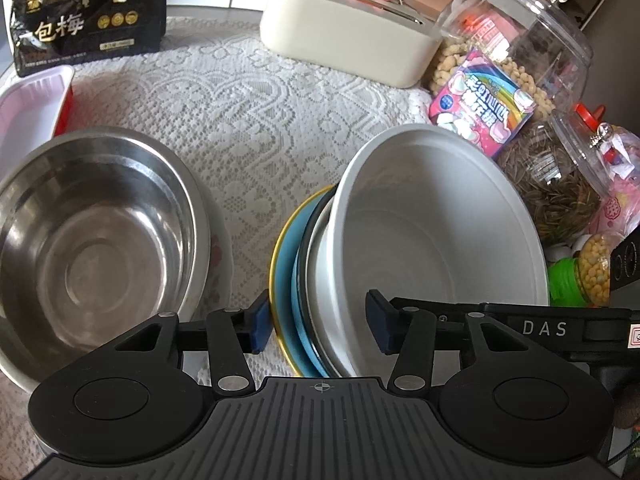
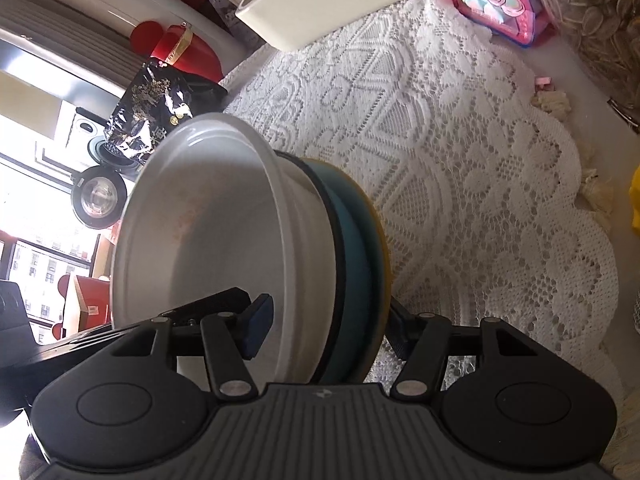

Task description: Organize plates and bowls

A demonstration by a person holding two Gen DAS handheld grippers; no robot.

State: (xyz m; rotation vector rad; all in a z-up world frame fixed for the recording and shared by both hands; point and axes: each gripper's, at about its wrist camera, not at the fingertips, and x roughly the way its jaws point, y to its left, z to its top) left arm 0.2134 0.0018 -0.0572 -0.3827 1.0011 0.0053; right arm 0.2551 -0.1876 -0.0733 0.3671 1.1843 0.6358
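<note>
Left wrist view, left to right. A red-walled tray with a white lining lies at the far left edge of the worktop, which is covered by a white lace cloth. Behind it stands a black snack bag with gold lettering. A stainless steel bowl rests upright at near left. The left gripper has its blue-padded fingers spread either side of a tilted stack: a white bowl nested on a blue plate with a yellow rim, a dark ring visible between them. The left pad lies at the plate's outer rim; the right pad sits inside the bowl and appears short of its wall, so the left gripper reads as released. A cream container stands far centre. At right are a pink marshmallow box, a clear jar of snacks and a jar of sunflower seeds.

Right wrist view, left to right. The same white bowl and blue plate stand nearly on edge above the lace cloth. The right gripper straddles the stack, one finger inside the bowl and the other behind the plate, clenched on both together.
</note>
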